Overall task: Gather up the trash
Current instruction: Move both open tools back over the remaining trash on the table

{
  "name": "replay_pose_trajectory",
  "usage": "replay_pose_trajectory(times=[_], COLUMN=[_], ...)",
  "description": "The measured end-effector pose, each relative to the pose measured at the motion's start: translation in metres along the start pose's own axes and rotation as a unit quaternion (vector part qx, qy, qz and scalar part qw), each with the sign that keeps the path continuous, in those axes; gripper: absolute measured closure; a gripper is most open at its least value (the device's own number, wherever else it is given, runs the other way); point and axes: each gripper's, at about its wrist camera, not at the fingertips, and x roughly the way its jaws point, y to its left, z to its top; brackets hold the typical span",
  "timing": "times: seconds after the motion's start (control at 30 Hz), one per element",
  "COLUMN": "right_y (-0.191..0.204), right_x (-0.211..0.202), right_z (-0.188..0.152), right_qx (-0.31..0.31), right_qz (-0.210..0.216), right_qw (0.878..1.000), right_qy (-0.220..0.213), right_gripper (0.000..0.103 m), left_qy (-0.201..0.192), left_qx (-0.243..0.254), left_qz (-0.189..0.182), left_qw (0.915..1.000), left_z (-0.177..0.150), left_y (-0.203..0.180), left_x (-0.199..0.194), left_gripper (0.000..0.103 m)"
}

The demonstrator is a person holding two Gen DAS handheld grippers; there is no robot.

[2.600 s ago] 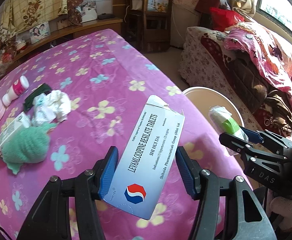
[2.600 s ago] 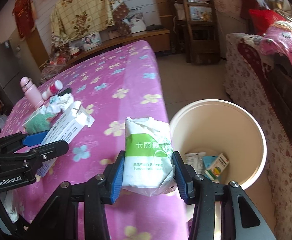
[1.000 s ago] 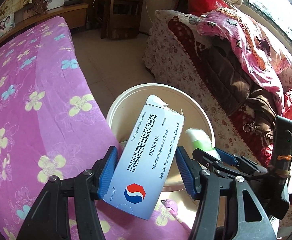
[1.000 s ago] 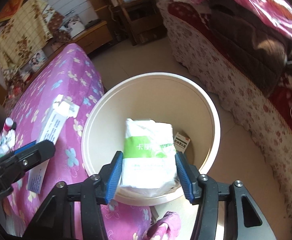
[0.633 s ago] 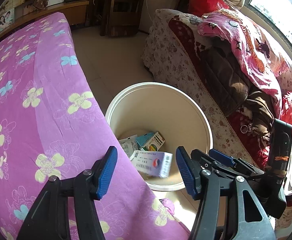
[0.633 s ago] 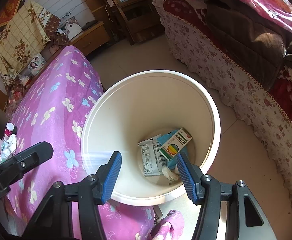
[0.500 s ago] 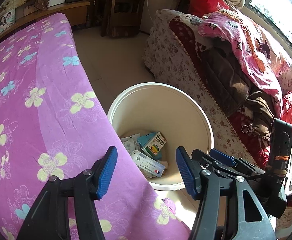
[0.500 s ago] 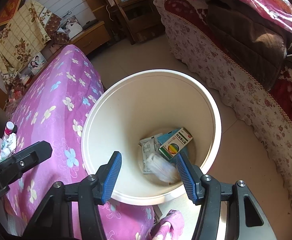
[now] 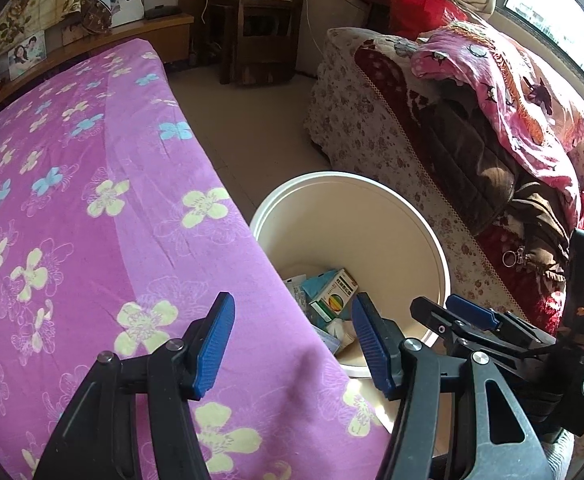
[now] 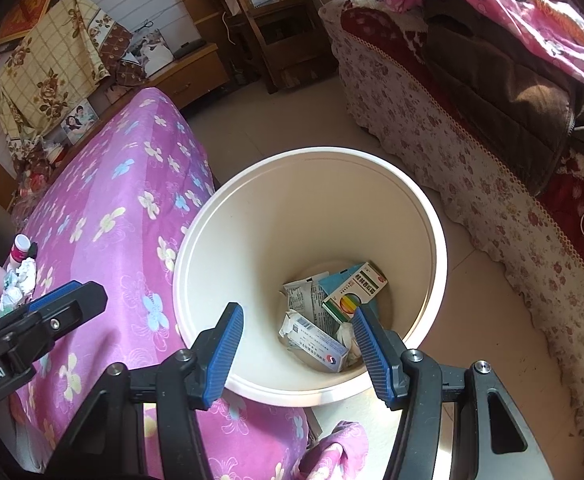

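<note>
Both the left gripper (image 9: 292, 340) and the right gripper (image 10: 296, 350) stand wide apart with nothing between their jaws, the right one poised over the cream bin (image 10: 219, 216) on the floor just beside the bed's pink flowered cover (image 9: 91, 184), the left over the cover's edge. Boxes and wrappers (image 10: 334, 304) lie at the bin's bottom, while crumpled tissue (image 10: 21, 284) waits far off on the cover near 2 small bottles (image 10: 19, 248). Likely the next pick wants jaws kept wide, brought low over the tissue, then closed gently on its bulk

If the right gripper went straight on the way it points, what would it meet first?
Probably the boxes at the bottom of the bin; the open right gripper points down into it, though depth is unclear.
</note>
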Motion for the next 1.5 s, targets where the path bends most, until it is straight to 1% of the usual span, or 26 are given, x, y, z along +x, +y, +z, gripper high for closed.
replay_pose_trajectory(times=[0.1, 0.2, 0.5, 0.73, 0.9, 1.2, 1.5], right_y=[0.005, 0.012, 0.039, 0.071, 0.096, 0.153, 0.209], right_x=[-0.003, -0.008, -0.024, -0.041, -0.045, -0.043, -0.036], right_z=[-0.001, -0.003, -0.006, -0.007, -0.010, -0.027, -0.046], right_qx=[-0.006, -0.012, -0.034, -0.061, -0.079, -0.121, -0.166], right_qz=[-0.001, -0.003, 0.008, 0.019, 0.030, 0.062, 0.100], right_qw=[1.000, 1.000, 0.999, 0.997, 0.996, 0.990, 0.981], right_qy=[-0.003, -0.008, -0.021, -0.037, -0.040, -0.028, -0.007], right_gripper=[0.041, 0.039, 0.039, 0.039, 0.039, 0.038, 0.038], left_qy=[-0.004, -0.009, -0.030, -0.049, -0.057, -0.065, -0.070], left_qx=[-0.006, -0.009, -0.014, -0.022, -0.032, -0.079, -0.125], left_qz=[0.007, 0.016, 0.042, 0.064, 0.077, 0.094, 0.131], left_qw=[1.0000, 0.9998, 0.9986, 0.9965, 0.9949, 0.9902, 0.9809], left_z=[-0.002, -0.004, -0.013, -0.022, -0.031, -0.053, -0.075], left_y=[0.007, 0.012, 0.031, 0.051, 0.070, 0.126, 0.198], left_x=[-0.005, -0.009, -0.032, -0.057, -0.074, -0.108, -0.143], left_gripper=[0.041, 0.041, 0.041, 0.040, 0.040, 0.036, 0.035])
